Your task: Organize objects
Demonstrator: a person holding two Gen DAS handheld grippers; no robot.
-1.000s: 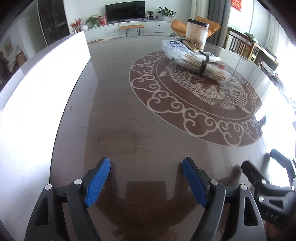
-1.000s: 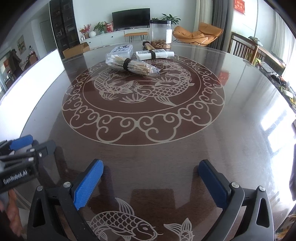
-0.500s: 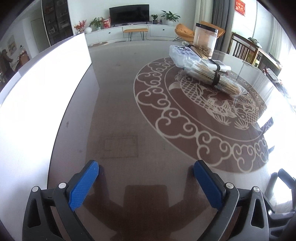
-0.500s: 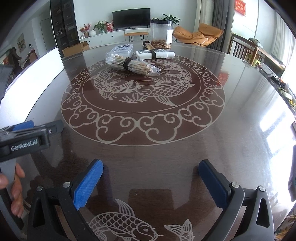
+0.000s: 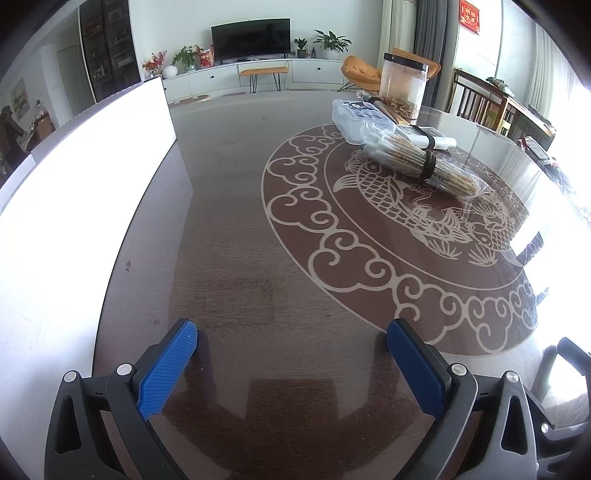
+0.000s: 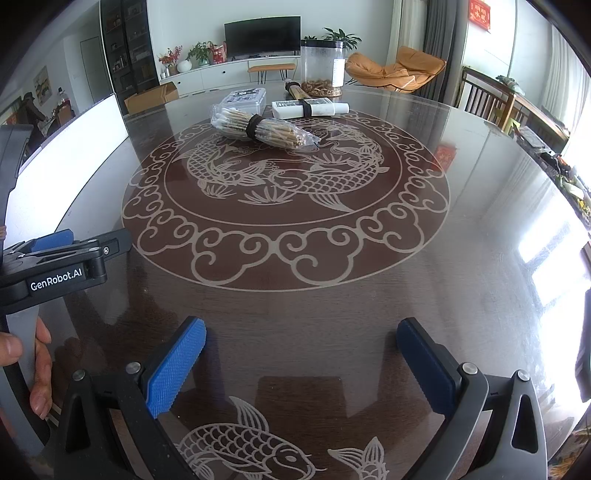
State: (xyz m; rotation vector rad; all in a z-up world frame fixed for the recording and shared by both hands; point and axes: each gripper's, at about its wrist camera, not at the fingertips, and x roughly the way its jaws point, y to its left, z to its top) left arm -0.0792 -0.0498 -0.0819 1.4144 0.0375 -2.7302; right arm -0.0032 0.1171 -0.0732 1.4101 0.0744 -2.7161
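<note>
You held both tongs apart and empty, left gripper (image 5: 291,362) and right gripper (image 6: 301,363), its jaws just opened wider. Start step: stick bundle (image 6: 264,127) lay upper centre on the table (image 6: 480,221) — a reach came next.

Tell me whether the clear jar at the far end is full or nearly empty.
Nearly empty: the clear jar holds only a shallow brown layer at its bottom.

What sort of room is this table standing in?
Most likely a home's living and dining room: a television on a long low cabinet, an orange lounge chair and potted plants stand behind the big patterned table.
</note>
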